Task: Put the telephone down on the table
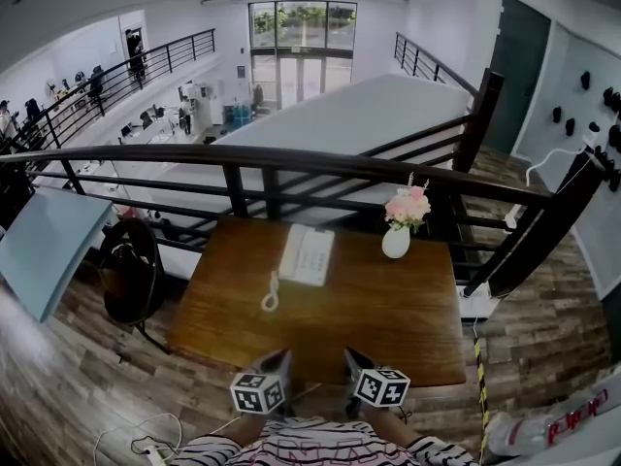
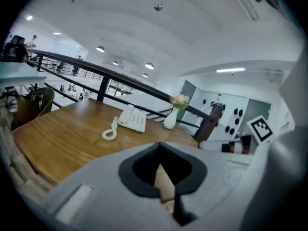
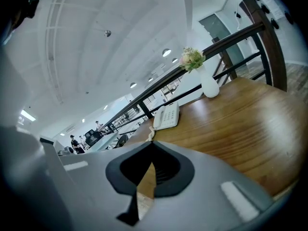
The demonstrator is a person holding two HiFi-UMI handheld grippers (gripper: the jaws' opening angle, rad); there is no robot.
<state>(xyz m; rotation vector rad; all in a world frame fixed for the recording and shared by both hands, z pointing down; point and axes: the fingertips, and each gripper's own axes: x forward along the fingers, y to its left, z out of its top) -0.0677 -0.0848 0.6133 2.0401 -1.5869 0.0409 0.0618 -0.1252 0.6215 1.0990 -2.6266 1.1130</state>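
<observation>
The white telephone lies flat on the wooden table, toward its far side, with the handset on the base and the coiled cord trailing toward me. My left gripper and right gripper hover side by side over the near table edge, both shut and holding nothing, well short of the phone. In the left gripper view the telephone sits ahead, left of the shut left gripper. The right gripper view has the telephone beyond the shut right gripper.
A white vase with pink flowers stands at the table's far right, close to the phone. A dark railing runs behind the table above a drop to a lower floor. A black chair stands left of the table.
</observation>
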